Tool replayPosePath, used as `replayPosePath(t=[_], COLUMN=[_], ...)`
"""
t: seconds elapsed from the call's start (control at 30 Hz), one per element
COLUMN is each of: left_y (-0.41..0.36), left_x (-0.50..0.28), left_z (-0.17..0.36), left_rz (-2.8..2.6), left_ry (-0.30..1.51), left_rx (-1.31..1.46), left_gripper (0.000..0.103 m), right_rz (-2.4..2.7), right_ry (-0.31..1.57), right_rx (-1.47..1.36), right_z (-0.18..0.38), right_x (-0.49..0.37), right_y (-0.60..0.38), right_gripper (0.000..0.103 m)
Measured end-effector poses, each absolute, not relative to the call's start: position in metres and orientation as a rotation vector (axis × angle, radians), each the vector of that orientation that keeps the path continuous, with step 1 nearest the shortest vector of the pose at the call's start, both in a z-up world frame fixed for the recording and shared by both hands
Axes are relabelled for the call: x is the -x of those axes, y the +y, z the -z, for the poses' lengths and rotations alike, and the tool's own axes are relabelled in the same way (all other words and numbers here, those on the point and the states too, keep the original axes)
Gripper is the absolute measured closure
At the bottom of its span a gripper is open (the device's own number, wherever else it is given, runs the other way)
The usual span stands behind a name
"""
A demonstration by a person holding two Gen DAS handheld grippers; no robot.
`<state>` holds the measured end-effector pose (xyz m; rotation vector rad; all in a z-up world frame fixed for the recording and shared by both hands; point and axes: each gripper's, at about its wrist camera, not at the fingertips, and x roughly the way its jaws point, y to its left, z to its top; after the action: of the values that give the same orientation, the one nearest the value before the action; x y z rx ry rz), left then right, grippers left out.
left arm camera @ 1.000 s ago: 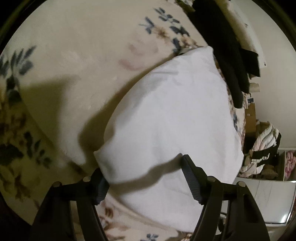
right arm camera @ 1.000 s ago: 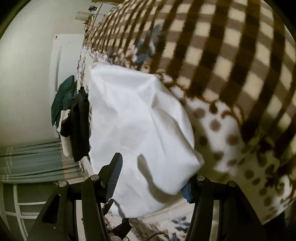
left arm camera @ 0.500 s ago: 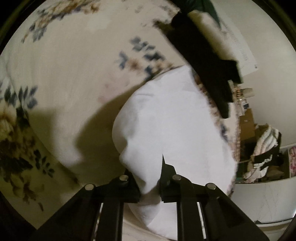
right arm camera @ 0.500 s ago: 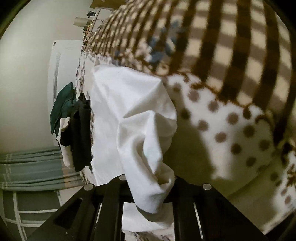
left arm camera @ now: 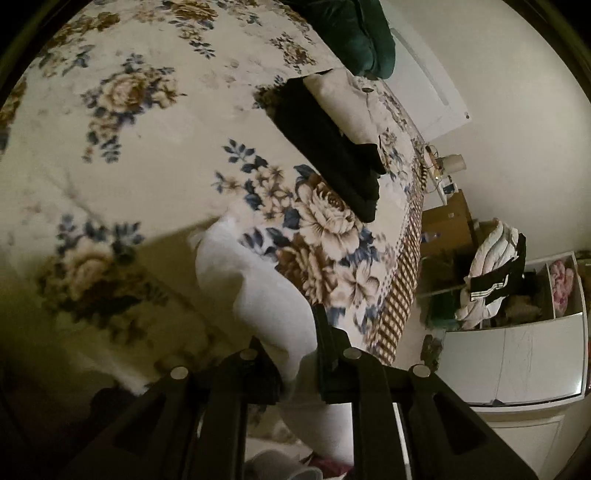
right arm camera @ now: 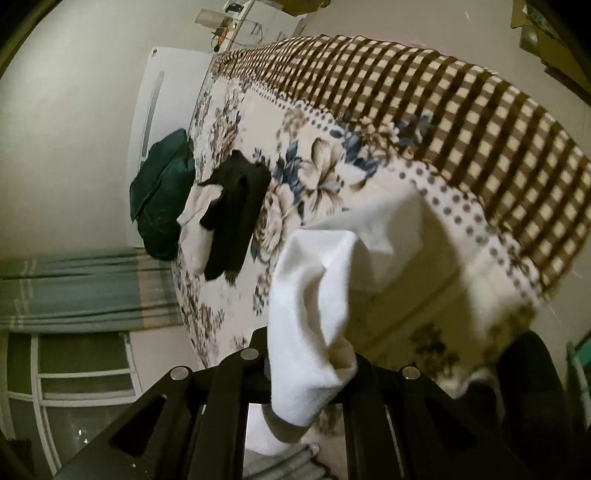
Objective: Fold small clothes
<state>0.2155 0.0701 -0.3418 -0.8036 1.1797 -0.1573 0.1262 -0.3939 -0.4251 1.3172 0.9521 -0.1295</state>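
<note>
A small white garment (left arm camera: 255, 284) hangs lifted above the floral bed cover (left arm camera: 140, 122). My left gripper (left arm camera: 295, 354) is shut on one edge of it. My right gripper (right arm camera: 306, 365) is shut on another edge of the same white garment (right arm camera: 310, 295), which droops between the two grippers in soft folds. Part of the cloth hangs below the jaws in both views.
Folded black clothes (left arm camera: 328, 147), a cream piece (left arm camera: 351, 99) and a dark green garment (left arm camera: 354, 33) lie further up the bed; they also show in the right wrist view (right arm camera: 236, 218). A brown checked blanket border (right arm camera: 461, 122) runs along the bed edge. A white cabinet (left arm camera: 513, 362) and piled laundry (left arm camera: 491, 277) stand beside the bed.
Both grippers closed on the white garment, which lay flat a second ago, and lifted it off the bed. It now hangs bunched, well above the cover.
</note>
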Motion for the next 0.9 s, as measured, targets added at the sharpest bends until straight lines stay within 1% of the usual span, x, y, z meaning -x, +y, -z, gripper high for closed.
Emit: replayPosePath(t=[0.1,0.2,0.37,0.47,0.57,0.67,0.77,0.9], left_y=[0.074,0.067,0.043,0.029,0.019,0.024,0.038,0.054], left_x=[-0.216,-0.238,-0.317,-0.357,-0.379,-0.366,-0.334,-0.274], left_z=[0.343,0.362,0.406,0.427,0.441,0.447,0.454,0.49], left_rz=[0.151,0.156,0.181,0.197,0.217,0.223,0.203,0.146], left_ry=[1.178,1.151,1.077,1.068,1.072,1.085,1.127,1.269], left_rx=[0.784,0.771,0.717,0.683,0.641,0.629,0.624,0.585], left_gripper=[0.092,0.092,0.092,0.092,0.092,0.092,0.092,0.091], right_rz=[0.132,0.132,0.158,0.189,0.21,0.221,0.22,0.246], right_ry=[0.99,1.003,0.942,0.911,0.895,0.901,0.944,1.058], right_rx=[-1.333,-1.301,-1.248,-1.223,-1.223,-1.226,-1.231,-1.206], right_z=[0.417,0.427,0.469,0.49,0.51,0.523,0.531,0.55], right_x=[-0.12,-0.129,-0.201,-0.236,-0.261,-0.262,-0.236,-0.181], right_y=[-0.393,-0.391,-0.403,-0.41,-0.415,-0.416,-0.41,-0.4], right_gripper=[0.093,0.093,0.093,0.093,0.094,0.094,0.094,0.093])
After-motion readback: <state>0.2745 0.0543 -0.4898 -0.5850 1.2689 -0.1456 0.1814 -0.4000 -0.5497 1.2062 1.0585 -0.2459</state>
